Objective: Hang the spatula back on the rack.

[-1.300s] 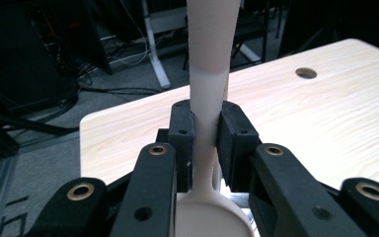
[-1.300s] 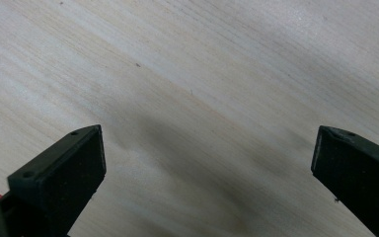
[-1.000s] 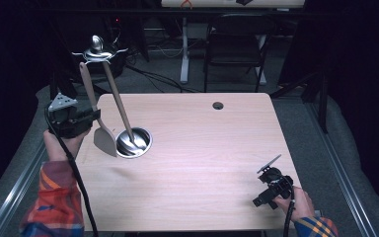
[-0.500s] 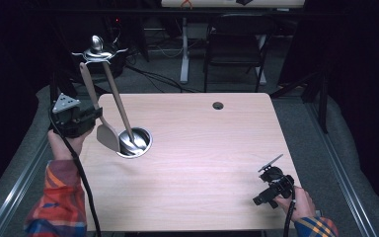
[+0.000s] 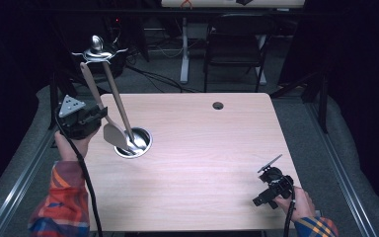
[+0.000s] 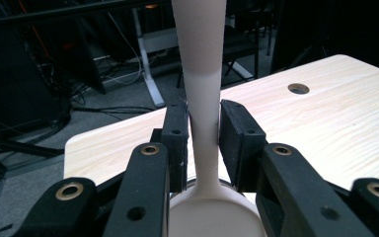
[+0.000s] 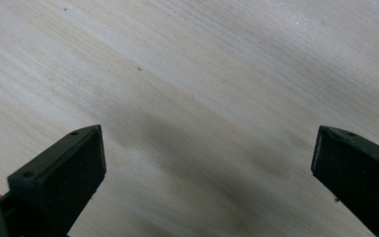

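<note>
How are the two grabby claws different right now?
The left gripper has its jaws nearly together around the neck of a pale spatula, beside the utensil stand; those jaws have just been opening. The right gripper is wide open with nothing between its jaws, facing the bare wooden table. Both are black and hand-held.

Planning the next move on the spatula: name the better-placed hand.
Left. The left gripper has its fingers, just now opening, around the spatula hanging from the rack. The right gripper sits open at the table's far corner.
</note>
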Action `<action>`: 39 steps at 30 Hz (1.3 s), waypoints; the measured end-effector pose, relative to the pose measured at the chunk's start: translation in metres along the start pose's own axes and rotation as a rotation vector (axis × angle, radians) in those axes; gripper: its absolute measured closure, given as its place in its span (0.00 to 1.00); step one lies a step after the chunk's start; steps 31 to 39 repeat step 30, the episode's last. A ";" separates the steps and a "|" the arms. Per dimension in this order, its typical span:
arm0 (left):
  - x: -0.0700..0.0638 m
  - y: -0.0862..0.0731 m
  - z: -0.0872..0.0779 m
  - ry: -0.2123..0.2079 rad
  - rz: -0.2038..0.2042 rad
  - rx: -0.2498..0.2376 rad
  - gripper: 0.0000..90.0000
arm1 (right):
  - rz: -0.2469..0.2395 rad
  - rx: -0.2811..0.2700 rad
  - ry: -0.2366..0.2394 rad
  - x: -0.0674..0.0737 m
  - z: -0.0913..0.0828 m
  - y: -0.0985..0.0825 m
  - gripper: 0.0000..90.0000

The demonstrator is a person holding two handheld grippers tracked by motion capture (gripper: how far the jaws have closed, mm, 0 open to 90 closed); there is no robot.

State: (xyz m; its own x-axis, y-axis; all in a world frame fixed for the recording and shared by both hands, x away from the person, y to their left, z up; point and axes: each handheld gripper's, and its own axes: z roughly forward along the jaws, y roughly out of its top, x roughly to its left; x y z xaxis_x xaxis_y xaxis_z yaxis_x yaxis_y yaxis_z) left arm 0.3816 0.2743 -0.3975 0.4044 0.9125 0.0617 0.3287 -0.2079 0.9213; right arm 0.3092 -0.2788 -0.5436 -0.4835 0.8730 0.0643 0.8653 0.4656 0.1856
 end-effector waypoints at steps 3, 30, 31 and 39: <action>0.001 0.000 0.001 -0.005 -0.012 0.010 0.80 | -0.026 0.029 0.000 -0.002 -0.002 0.001 0.00; -0.017 -0.044 -0.013 0.045 -0.046 0.166 0.00 | -0.040 0.038 0.001 -0.001 -0.003 -0.001 0.00; -0.017 -0.044 -0.013 0.045 -0.046 0.166 0.00 | -0.040 0.038 0.001 -0.001 -0.003 -0.001 0.00; -0.017 -0.044 -0.013 0.045 -0.046 0.166 0.00 | -0.040 0.038 0.001 -0.001 -0.003 -0.001 0.00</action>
